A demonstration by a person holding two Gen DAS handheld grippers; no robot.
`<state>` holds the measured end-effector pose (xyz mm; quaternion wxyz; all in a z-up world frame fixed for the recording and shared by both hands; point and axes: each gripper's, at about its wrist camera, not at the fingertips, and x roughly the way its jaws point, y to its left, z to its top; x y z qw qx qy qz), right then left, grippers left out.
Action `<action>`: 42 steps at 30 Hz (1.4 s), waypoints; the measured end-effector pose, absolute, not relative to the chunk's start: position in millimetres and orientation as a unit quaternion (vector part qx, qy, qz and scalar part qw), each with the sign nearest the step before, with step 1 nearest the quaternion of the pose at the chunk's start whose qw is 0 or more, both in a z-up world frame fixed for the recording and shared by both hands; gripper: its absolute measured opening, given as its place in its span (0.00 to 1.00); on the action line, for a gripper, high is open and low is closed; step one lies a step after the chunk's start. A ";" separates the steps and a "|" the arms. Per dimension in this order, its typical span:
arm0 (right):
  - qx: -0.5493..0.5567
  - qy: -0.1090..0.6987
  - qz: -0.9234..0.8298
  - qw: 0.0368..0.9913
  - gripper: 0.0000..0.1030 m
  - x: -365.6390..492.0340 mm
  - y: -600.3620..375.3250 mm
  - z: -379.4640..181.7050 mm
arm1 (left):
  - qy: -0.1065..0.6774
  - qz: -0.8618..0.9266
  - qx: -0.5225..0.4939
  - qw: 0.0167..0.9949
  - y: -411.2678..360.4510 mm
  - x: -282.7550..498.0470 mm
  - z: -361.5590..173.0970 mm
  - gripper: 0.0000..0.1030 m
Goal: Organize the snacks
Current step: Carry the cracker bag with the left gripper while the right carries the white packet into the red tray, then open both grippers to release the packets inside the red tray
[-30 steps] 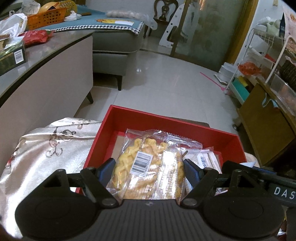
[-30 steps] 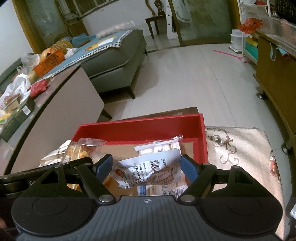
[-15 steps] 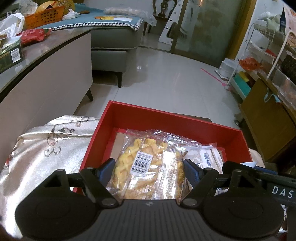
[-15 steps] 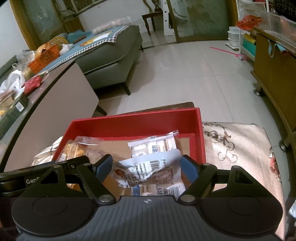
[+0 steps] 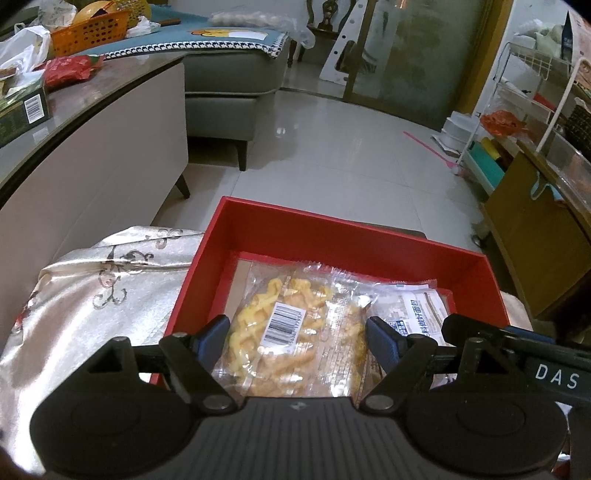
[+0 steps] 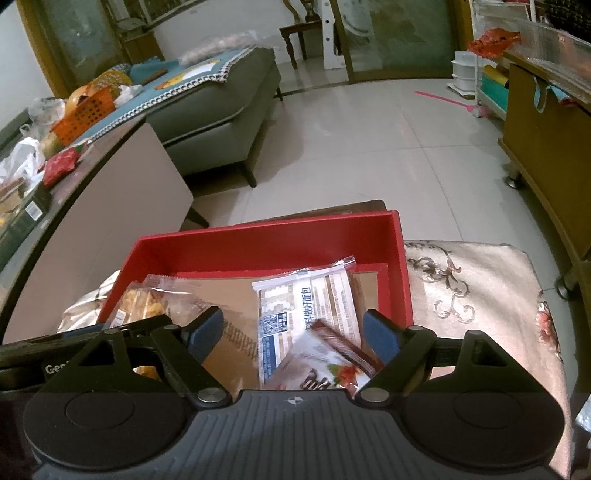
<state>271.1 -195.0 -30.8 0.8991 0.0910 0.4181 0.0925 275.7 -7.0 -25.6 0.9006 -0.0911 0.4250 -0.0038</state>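
Note:
A red box (image 5: 332, 236) sits on a patterned silk cloth (image 5: 96, 288); it also shows in the right wrist view (image 6: 266, 243). My left gripper (image 5: 297, 334) is open, its fingers either side of a clear packet of yellow twisted snacks (image 5: 288, 325) lying in the box. My right gripper (image 6: 291, 330) is open above a white bread packet (image 6: 306, 302) and a brown-edged snack packet (image 6: 321, 369) that lies in the box below it. The yellow snack packet (image 6: 144, 299) shows at the left there.
A curved table (image 5: 74, 122) with a green box (image 5: 22, 110), red bag and orange basket (image 5: 88, 31) stands left. A grey sofa (image 6: 221, 99) is behind. A wooden cabinet (image 6: 546, 122) and wire rack (image 5: 532, 103) stand right.
The white barcode packet held between my right gripper's fingers has dropped from them into the box, brown face up. Both cameras have pulled back slightly. The left gripper stays open.

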 end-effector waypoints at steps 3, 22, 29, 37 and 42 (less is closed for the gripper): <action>0.089 0.416 0.092 0.900 0.85 269.8 -195.4 -28.7 | 0.418 -0.003 -0.090 0.904 -7.0 273.1 -20.8 0.72; 0.088 0.412 0.096 0.902 0.88 261.0 -196.8 -20.4 | 0.410 -0.001 -0.112 0.905 10.3 265.4 -9.7 0.78; 0.087 0.410 0.094 0.903 0.88 251.8 -197.1 -15.1 | 0.410 -0.003 -0.094 0.907 8.1 249.3 -6.3 0.78; 0.084 0.412 0.098 0.902 0.88 231.8 -194.3 -11.7 | 0.406 -0.009 -0.066 0.911 5.2 221.4 0.6 0.78; 0.080 0.412 0.101 0.902 0.88 219.3 -190.7 -8.0 | 0.407 -0.012 -0.056 0.911 5.2 208.4 1.4 0.78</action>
